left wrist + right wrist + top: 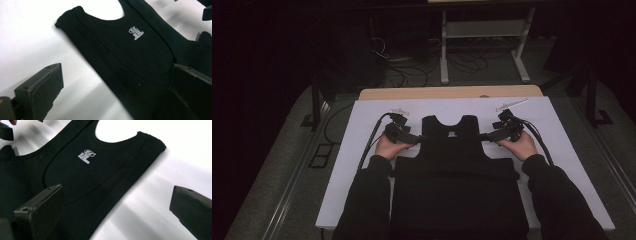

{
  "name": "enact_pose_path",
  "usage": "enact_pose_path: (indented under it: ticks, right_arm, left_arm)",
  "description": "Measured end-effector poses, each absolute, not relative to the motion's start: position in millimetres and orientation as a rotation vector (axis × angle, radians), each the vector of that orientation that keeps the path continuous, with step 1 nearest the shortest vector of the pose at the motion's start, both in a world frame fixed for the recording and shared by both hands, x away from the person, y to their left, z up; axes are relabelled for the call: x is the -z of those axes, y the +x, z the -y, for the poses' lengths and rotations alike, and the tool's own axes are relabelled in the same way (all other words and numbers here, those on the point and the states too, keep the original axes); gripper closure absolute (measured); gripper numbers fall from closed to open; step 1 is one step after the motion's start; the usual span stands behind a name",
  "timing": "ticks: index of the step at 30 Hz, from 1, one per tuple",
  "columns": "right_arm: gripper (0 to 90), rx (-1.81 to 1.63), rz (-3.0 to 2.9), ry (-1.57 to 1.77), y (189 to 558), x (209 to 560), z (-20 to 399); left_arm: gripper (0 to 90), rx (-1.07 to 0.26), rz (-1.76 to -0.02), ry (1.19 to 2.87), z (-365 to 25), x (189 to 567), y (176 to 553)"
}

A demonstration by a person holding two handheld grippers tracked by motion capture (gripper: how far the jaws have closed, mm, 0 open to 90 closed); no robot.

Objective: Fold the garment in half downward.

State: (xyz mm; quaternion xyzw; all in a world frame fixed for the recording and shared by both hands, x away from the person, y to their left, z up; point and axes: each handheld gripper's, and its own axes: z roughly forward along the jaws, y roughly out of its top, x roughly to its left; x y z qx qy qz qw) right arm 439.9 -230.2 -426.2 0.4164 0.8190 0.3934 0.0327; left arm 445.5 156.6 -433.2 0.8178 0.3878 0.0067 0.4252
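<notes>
Two dark sleeves enter from the bottom of the high view, one on each side of a black tank top (452, 165) lying flat on the white table cover (362, 120). Its folded lower part is nearest the person, its neckline and shoulder straps point away. The left gripper (416, 139) sits at the garment's left armhole edge, the right gripper (486, 136) at the right armhole edge, both at about the same height on the table.

In the left gripper view the jaws stand wide apart, nothing between them is pinched: one jaw over the bare white cover, the other over the black fabric (130, 57). The right gripper view mirrors this, jaws spread wide, one over the fabric (82, 175), one over the white cover, no grip on anything. A small white logo (135, 32) sits just below the neckline.

Farther off, a wooden table edge (447, 93) shows beyond the cover, then floor cables (412, 70) and a white stand frame (482, 35) in the dark background.
</notes>
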Motion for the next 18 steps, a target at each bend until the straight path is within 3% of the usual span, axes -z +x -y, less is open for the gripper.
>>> enact_pose_path:
  ticks: [11, 18]
  right_arm:
    - [8.8, -1.182, -2.527, 1.267, 443.0, 435.1, 222.9]
    - [14.2, -1.179, -2.532, 1.262, 444.1, 437.4, 220.5]
  left_arm:
    - [0.0, -0.016, -0.966, 2.057, -149.8, 439.4, 448.1]
    - [5.2, -0.009, -0.956, 2.065, -146.6, 443.4, 448.6]
